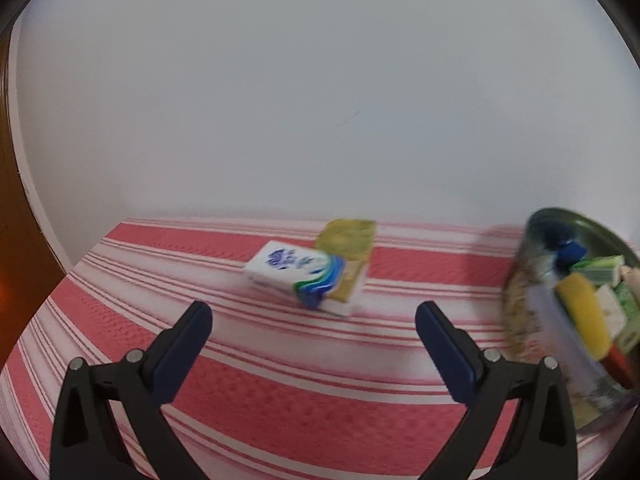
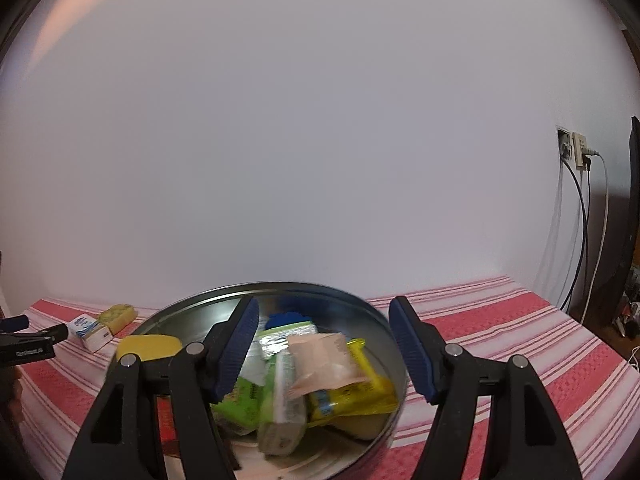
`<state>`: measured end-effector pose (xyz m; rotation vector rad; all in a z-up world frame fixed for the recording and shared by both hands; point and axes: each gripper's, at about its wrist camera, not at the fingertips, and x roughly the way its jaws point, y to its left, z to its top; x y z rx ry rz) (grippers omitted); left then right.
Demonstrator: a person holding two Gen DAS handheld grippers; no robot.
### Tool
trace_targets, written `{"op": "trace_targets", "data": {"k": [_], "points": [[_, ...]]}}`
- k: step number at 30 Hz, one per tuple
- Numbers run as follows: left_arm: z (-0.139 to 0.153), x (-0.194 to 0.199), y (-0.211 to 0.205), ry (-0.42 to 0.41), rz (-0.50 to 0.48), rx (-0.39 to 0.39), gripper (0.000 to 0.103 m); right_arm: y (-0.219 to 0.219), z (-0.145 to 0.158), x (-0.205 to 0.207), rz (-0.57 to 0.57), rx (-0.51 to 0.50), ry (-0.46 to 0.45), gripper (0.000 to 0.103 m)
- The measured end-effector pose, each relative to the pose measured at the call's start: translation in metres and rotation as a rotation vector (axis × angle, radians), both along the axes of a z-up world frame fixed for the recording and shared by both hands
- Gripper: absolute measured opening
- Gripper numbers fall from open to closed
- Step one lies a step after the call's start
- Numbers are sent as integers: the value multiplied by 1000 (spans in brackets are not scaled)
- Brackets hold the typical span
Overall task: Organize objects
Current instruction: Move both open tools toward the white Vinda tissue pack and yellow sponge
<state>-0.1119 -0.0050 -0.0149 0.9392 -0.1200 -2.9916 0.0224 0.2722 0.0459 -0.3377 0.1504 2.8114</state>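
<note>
1. The left gripper (image 1: pixel 314 314) has its fingers spread wide, holding nothing.
2. The right gripper (image 2: pixel 324 344) is likewise wide open and empty, over the round tin (image 2: pixel 376 312) of packets.
3. A white tissue pack (image 1: pixel 294 274) leans on a yellow-green sponge (image 1: pixel 346 240), far on the striped worktop (image 1: pixel 280 400).

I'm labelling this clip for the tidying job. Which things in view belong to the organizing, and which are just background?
Part of the job:
round metal tin, already holding packets
white and blue packet on the striped cloth
yellow-green packet behind it, touching
left gripper, open
right gripper, open over the tin

Just lying about:
striped tablecloth
wall sockets with cables
</note>
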Motion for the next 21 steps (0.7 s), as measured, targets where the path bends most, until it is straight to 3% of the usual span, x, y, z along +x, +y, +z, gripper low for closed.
{"op": "trace_targets", "data": {"k": [9, 14, 21], "points": [[-21, -52, -17, -110, -11, -20, 103, -63, -1, -10, 138, 74, -49, 70], [-34, -80, -17, -189, -51, 9, 103, -89, -2, -12, 200, 89, -71, 70], [-41, -104, -3, -221, -90, -54, 103, -102, -7, -12, 220, 99, -94, 70]]}}
